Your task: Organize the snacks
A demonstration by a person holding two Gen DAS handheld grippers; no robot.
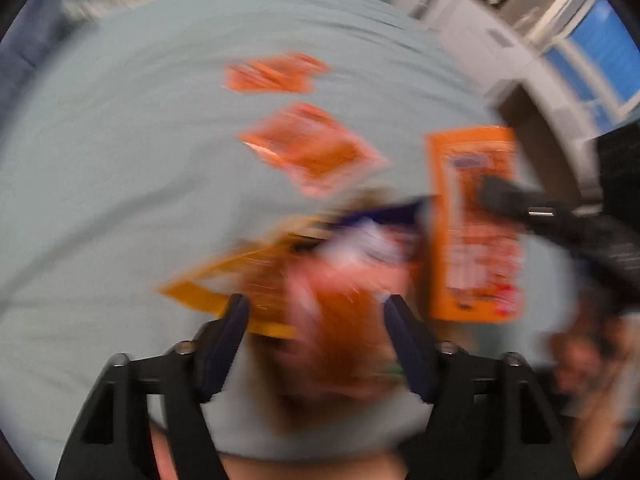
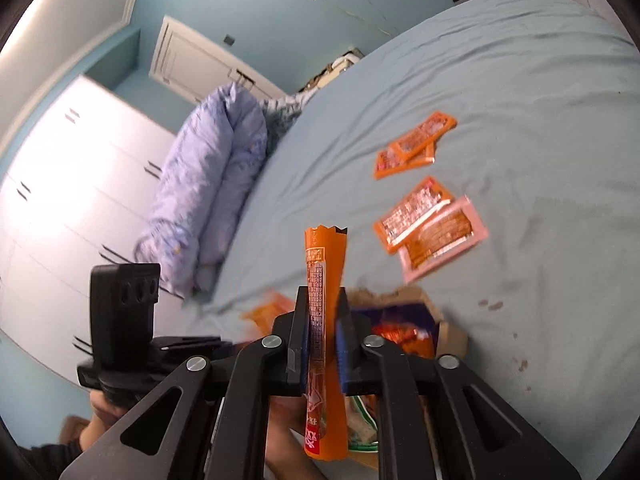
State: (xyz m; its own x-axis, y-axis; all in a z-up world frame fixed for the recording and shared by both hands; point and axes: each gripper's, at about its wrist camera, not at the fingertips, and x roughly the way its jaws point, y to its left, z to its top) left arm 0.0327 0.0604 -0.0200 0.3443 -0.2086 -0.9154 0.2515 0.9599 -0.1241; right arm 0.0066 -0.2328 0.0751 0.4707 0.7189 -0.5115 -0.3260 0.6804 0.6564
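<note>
My right gripper (image 2: 323,312) is shut on an orange snack packet (image 2: 325,280) and holds it upright above a cardboard box (image 2: 450,332) of snacks on the bed. The same packet shows in the blurred left wrist view (image 1: 476,228), pinched by the right gripper's finger (image 1: 516,200). My left gripper (image 1: 316,312) is open above the box, whose contents (image 1: 340,280) are a blur. Two orange packets (image 2: 414,146) lie overlapped farther up the bed. An orange packet (image 2: 414,212) and a pink one (image 2: 444,240) lie nearer.
The light blue bed sheet (image 2: 520,80) fills most of both views. A folded purple duvet (image 2: 208,184) lies at the bed's left edge, with white wardrobes (image 2: 60,184) beyond. The left gripper's body (image 2: 120,320) shows at lower left in the right wrist view.
</note>
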